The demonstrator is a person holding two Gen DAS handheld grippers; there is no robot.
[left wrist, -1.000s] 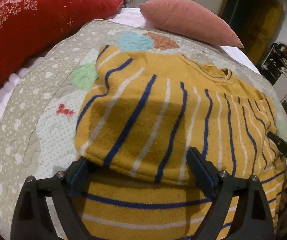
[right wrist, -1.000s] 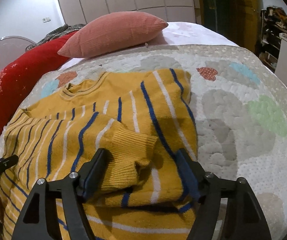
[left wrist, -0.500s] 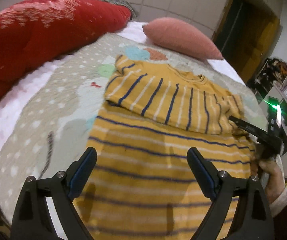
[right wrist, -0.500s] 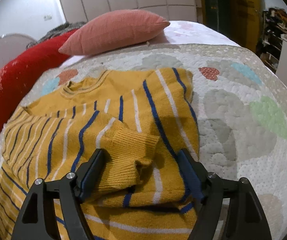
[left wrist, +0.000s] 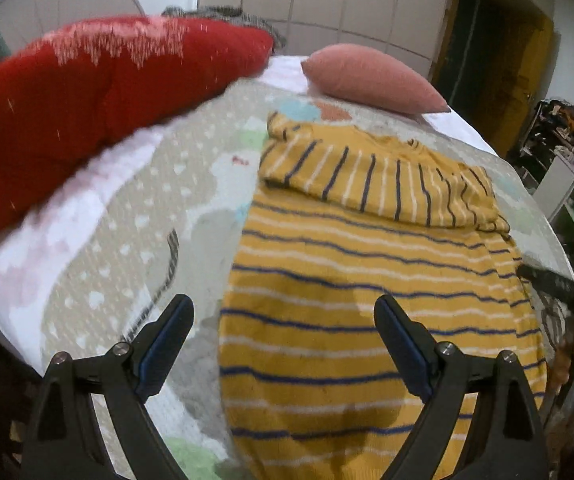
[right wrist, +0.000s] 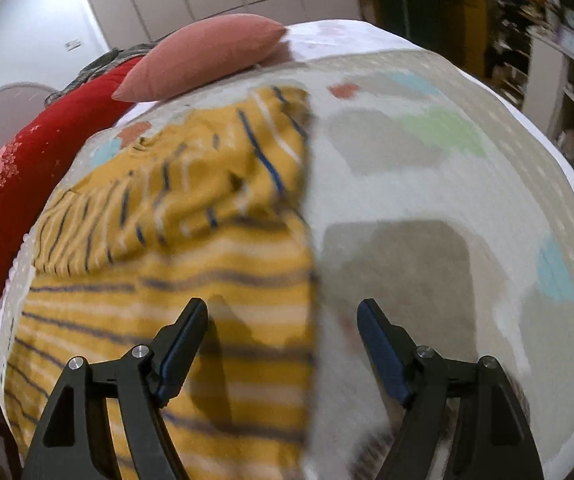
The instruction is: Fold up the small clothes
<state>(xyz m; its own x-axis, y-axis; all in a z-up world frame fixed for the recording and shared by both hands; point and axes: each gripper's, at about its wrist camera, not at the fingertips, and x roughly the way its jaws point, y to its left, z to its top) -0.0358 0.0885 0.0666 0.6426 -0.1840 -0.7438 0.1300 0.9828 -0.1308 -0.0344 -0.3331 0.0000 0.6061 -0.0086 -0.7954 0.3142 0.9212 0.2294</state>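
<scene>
Sweater: yellow knit sweater [left wrist: 367, 300] with blue and white stripes, lying flat on the quilt [left wrist: 135, 216] that covers the bed; seen again from the right wrist [right wrist: 175, 280], blurred.
Sleeves: both folded inward across the chest, forming a band of upright stripes [left wrist: 375, 184] over the crosswise stripes of the body.
Collar: at the far end, pointing toward the pink pillow [left wrist: 371, 80].
Hem: at the near end, closest to both tools.
Left tongs: left tongs [left wrist: 283, 344] spread wide and holding nothing, above the sweater's near left edge; one finger over the quilt, the other over the knit. Contact with the fabric cannot be told.
Right tongs: right tongs [right wrist: 283, 344] spread wide and holding nothing, straddling the sweater's right edge; one finger over the knit, the other over bare quilt. The other tool also shows at the right edge of the left wrist view [left wrist: 555, 284].
Quilt: pale, dotted, with coloured patches.
Red bedding: large red cushion or duvet [left wrist: 87, 100] along the left side of the bed, well apart from the sweater.
Pink pillow: at the head of the bed, just beyond the collar [right wrist: 203, 64].
Background: white cupboard doors [left wrist: 327, 4] behind the bed; cluttered shelves [right wrist: 547, 40] to the right.
</scene>
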